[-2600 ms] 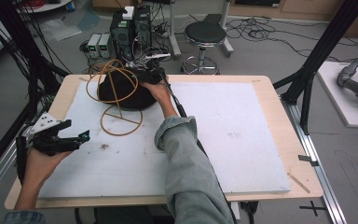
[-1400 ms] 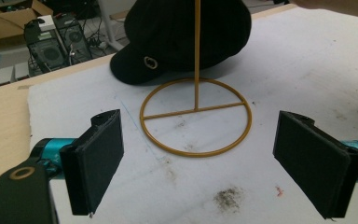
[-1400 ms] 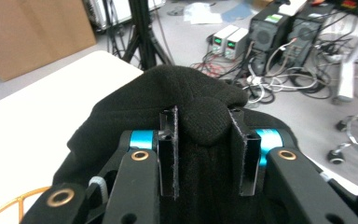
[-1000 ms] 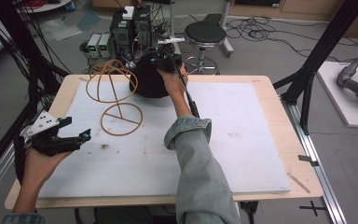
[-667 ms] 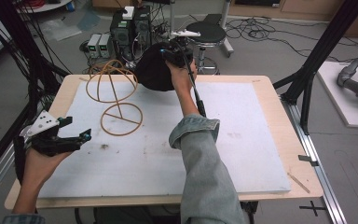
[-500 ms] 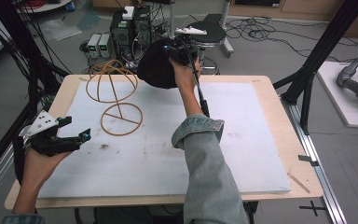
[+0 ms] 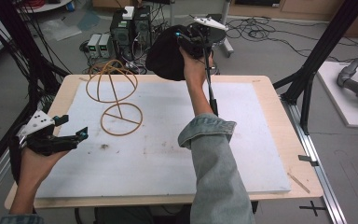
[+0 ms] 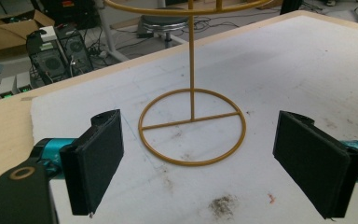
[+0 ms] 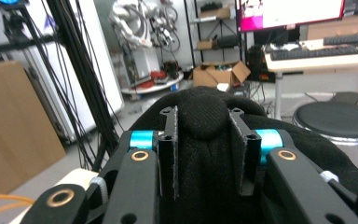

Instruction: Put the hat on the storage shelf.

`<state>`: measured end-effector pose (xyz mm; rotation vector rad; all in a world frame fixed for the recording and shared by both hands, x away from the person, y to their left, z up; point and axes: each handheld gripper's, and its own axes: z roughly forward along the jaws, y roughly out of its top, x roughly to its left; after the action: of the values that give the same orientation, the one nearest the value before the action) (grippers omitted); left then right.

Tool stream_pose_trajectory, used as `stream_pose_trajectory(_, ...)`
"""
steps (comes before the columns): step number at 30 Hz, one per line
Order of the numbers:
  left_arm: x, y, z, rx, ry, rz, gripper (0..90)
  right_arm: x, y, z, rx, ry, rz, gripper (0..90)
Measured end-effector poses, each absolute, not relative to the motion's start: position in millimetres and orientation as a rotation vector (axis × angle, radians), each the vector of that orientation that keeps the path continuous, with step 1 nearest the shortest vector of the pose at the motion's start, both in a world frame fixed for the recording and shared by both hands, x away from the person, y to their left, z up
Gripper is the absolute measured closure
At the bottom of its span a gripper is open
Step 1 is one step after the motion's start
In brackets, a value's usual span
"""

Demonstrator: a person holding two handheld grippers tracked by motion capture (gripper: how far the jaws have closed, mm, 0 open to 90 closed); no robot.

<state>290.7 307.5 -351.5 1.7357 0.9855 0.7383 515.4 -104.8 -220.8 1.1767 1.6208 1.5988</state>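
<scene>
Right gripper view: jaws pinch a black knitted hat; left gripper jaws gape.

Grey floor with cables, stool, perhaps shelving behind.

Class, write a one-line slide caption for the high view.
Right gripper lifts a black knit hat above the wire stand; left gripper waits open.

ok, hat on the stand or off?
Off. The right gripper holds the black hat in the air, clear of the bare wire stand.
</scene>
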Motion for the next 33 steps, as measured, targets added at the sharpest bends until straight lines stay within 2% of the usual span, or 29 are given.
stream_pose_trajectory(13, 293, 305, -351, 1.737, 0.98, 0.735, 16.5, 501, -121, -197, 1.2, 1.515, 1.816, 69.9)
stream_pose_trajectory(33, 292, 306, -348, 1.738, 0.977, 0.742, 16.5, 480, -92, -176, 1.096, 1.53, 2.113, 69.9)
